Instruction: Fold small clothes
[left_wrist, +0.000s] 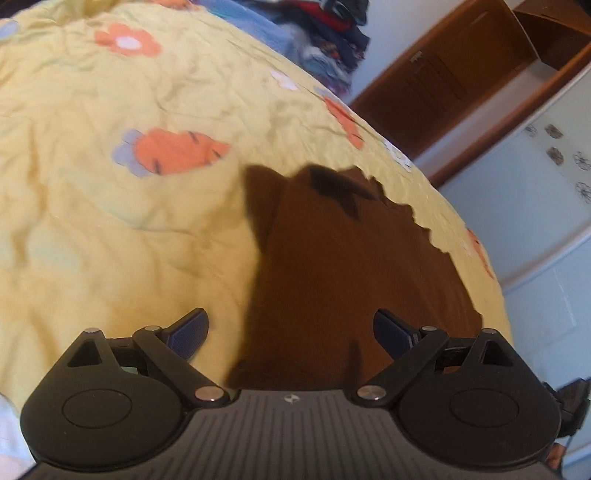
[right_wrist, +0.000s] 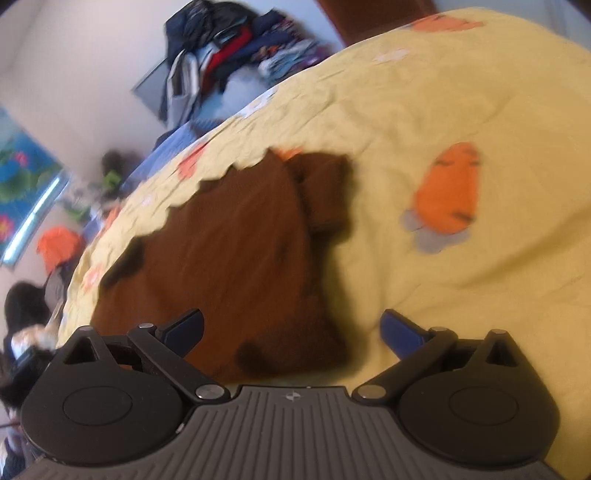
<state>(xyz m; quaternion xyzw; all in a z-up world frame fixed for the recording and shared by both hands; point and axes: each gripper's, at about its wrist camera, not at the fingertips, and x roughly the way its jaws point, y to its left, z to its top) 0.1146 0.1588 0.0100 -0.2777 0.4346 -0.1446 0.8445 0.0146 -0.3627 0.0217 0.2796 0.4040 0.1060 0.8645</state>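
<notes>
Brown garment (right_wrist: 229, 251) partly folded near the bedspread's (left_wrist: 110, 221) scalloped edge.
Left gripper (left_wrist: 291, 332) and right gripper (right_wrist: 291, 330) both released, empty; one flap apparently folded over, further folds remain.

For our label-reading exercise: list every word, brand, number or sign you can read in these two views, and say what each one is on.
No readable words or numbers in either view.
Small pale emblem, no letters, on the left gripper body.
The same emblem on the right gripper body.
The brown garment has dark marks, too blurred to read.
The yellow bedspread shows only flower and carrot pictures.

A home bedroom: floral bedspread (left_wrist: 110, 221), clothes pile (right_wrist: 229, 48), wooden wardrobe (left_wrist: 461, 74).
</notes>
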